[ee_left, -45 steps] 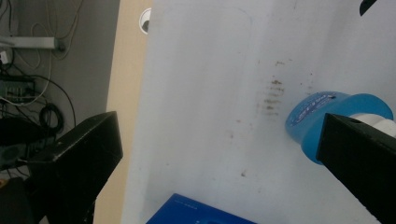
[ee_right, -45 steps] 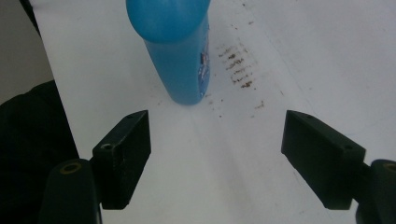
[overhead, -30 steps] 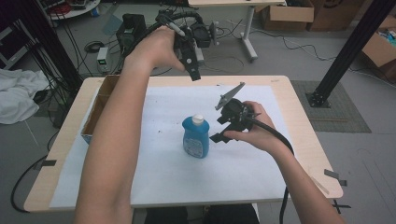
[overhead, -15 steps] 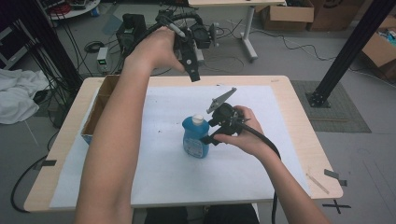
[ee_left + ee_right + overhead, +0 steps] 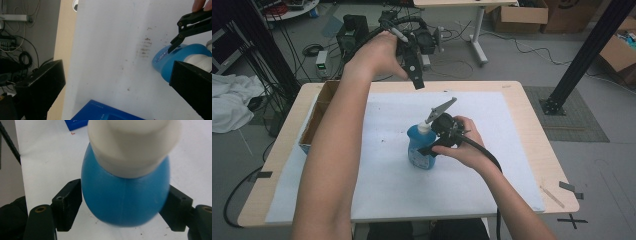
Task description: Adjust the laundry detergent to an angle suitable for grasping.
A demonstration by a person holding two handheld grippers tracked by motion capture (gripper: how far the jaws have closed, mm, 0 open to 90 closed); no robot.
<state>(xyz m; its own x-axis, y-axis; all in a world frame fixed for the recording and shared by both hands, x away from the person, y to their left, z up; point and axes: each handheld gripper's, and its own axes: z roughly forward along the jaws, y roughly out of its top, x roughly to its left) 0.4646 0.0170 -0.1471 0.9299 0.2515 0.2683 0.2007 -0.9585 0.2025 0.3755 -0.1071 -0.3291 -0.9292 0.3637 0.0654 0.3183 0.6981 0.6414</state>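
A blue bottle (image 5: 419, 152) with a white cap stands upright on the white sheet (image 5: 512, 150) in the middle of the table. My right gripper (image 5: 426, 142) comes at it from the right. Its jaws have just been closing around the bottle's body. In the right gripper view the bottle (image 5: 125, 195) sits between the pads (image 5: 70, 202), which touch it on both sides. My left gripper (image 5: 416, 80) hangs high over the table's far edge, open and holding nothing. In the left gripper view the bottle (image 5: 172, 60) lies at the right, with a jaw of the right gripper (image 5: 190, 25) against it.
An open cardboard box (image 5: 319, 112) stands along the table's left edge. A flat blue item (image 5: 107, 112) lies on the sheet near the bottle. Faint brown smudges (image 5: 143, 47) mark the sheet. Cables and equipment crowd the floor behind the table.
My right gripper has moved left and down from beside the bottle until its jaws sit around the bottle's body. The left arm has stayed where it was.
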